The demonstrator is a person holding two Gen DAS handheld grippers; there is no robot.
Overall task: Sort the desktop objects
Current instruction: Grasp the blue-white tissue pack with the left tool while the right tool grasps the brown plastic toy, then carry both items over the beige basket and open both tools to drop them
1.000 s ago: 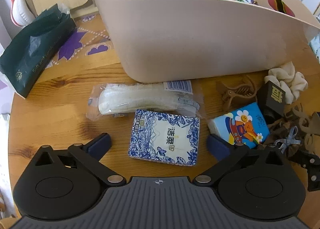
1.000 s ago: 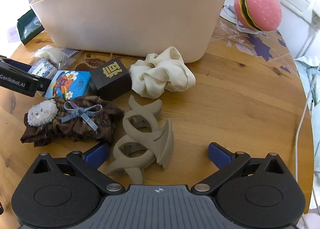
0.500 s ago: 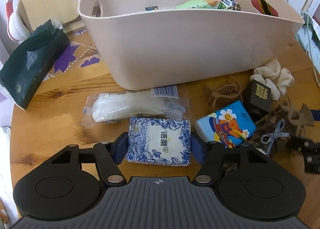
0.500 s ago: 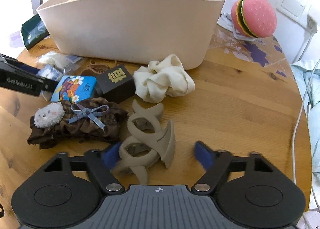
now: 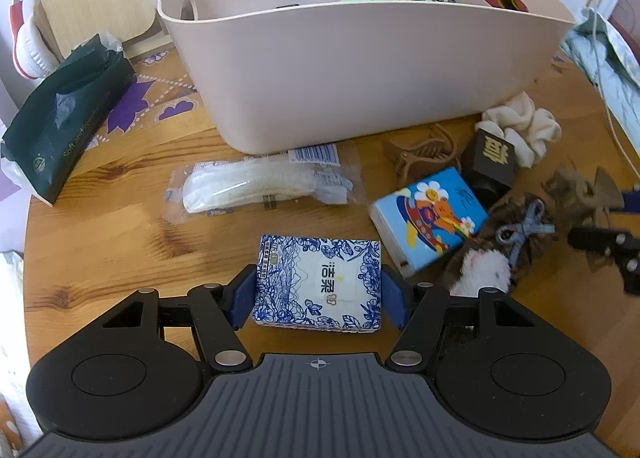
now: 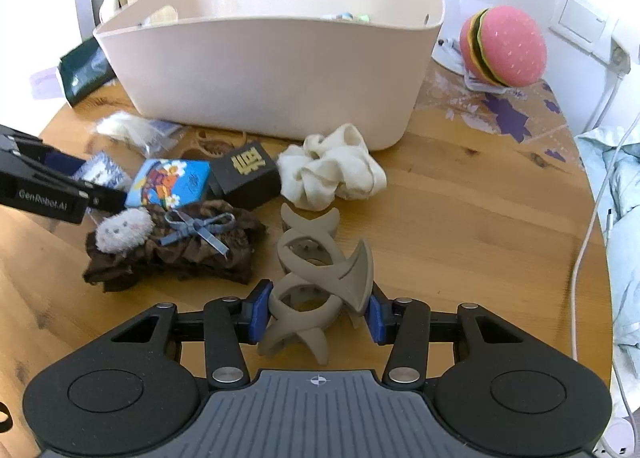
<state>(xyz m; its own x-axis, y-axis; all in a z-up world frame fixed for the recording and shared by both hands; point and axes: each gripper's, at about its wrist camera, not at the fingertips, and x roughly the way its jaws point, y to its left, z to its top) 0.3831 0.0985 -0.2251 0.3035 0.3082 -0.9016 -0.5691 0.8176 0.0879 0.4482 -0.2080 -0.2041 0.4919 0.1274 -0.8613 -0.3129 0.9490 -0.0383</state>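
- Left tool (image 5: pixel 318 296) is clenching the tissue pack (image 5: pixel 318 284) on the surface (image 5: pixel 100 250).
- Right tool (image 6: pixel 316 312) is closing around the hair claw (image 6: pixel 320 278), pads touching it.
- Bin (image 6: pixel 272 81) is sitting beyond.

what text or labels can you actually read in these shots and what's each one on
"GenRobot.AI": side of the left gripper.
"洁柔": blue-and-white tissue pack held in that gripper.
"Soft and…": dark green tissue bag; the rest is too blurred.
One gold character: small black box; not clearly readable.
Barcode label: clear plastic packet; too small to read.
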